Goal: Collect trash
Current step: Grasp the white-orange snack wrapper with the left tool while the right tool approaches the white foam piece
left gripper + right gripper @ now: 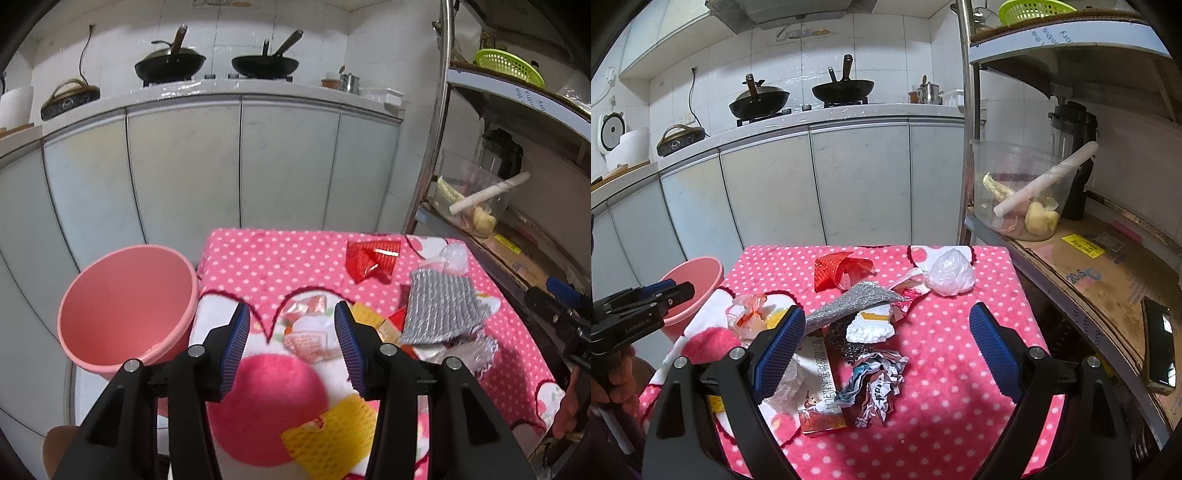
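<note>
Meanwhile, both the left gripper (291,317) and the right gripper (886,332) are held released and empty above litter (871,384) strewn on the dotted cloth (960,424), where light wrappers could be knocked off, missing the pink bucket (125,306) beside.

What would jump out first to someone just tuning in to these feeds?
The pink polka-dot cloth strewn with trash: a red foil wrapper at the far side, a silver mesh sleeve mid-table, crumpled paper nearer. Then the pink bucket beside the table's left edge.
</note>
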`<state>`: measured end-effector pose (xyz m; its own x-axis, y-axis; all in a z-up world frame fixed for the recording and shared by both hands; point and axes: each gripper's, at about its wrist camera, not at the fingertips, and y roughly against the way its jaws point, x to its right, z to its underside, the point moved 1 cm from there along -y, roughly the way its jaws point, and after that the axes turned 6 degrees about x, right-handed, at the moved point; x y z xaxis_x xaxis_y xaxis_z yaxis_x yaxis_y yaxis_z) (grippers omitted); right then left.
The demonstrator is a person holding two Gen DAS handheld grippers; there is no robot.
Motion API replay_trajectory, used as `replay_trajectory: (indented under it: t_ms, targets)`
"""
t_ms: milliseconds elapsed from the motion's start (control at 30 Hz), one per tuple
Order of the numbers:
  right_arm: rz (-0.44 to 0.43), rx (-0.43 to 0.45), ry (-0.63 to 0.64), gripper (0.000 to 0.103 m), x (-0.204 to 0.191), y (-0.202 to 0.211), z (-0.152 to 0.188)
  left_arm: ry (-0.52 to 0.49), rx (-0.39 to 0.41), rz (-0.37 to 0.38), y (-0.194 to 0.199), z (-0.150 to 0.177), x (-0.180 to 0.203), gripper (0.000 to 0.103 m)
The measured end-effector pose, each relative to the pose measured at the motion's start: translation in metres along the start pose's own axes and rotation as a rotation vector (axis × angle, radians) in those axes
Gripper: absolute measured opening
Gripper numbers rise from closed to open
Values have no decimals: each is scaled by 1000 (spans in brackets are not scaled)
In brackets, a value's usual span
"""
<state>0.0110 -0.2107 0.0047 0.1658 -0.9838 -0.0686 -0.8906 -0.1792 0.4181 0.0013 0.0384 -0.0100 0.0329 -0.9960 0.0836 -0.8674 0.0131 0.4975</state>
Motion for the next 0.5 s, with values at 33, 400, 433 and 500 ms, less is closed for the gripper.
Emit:
replay_trajectory:
  t_ms: [33,400,433,500]
  targets:
    - [-3,-1,-2,91,-1,0,1,0,-13,5,-2,2,-3,47]
    - [-57,-23,-8,81,-2,-6,6,-12,-142,82,-34,25,-1,47]
    - [-61,-27,-12,81,-2,-7,6,-23,-146,81,-38,25,1,47]
    - [-69,-32,-16,81,-1,-9,6,-36,-160,83,-47,25,4,47]
